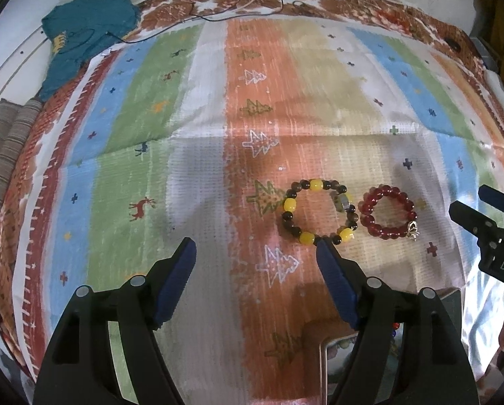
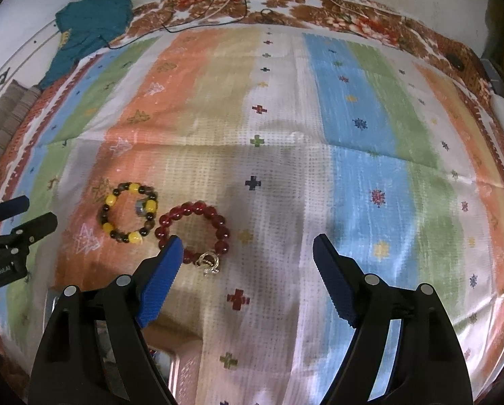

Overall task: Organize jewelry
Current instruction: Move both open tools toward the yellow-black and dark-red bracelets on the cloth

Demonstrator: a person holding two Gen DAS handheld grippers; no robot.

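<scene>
Both grippers hang released, jaws spread wide, holding nothing. The left gripper has the yellow and brown bracelet just ahead of its right finger, whose tip overlaps the beads' near edge. The red bracelet lies flat just beyond that, beside the first, on the striped cloth. The right gripper has the red bracelet at its left fingertip, its metal charm on the near side, the yellow one farther left.
</scene>
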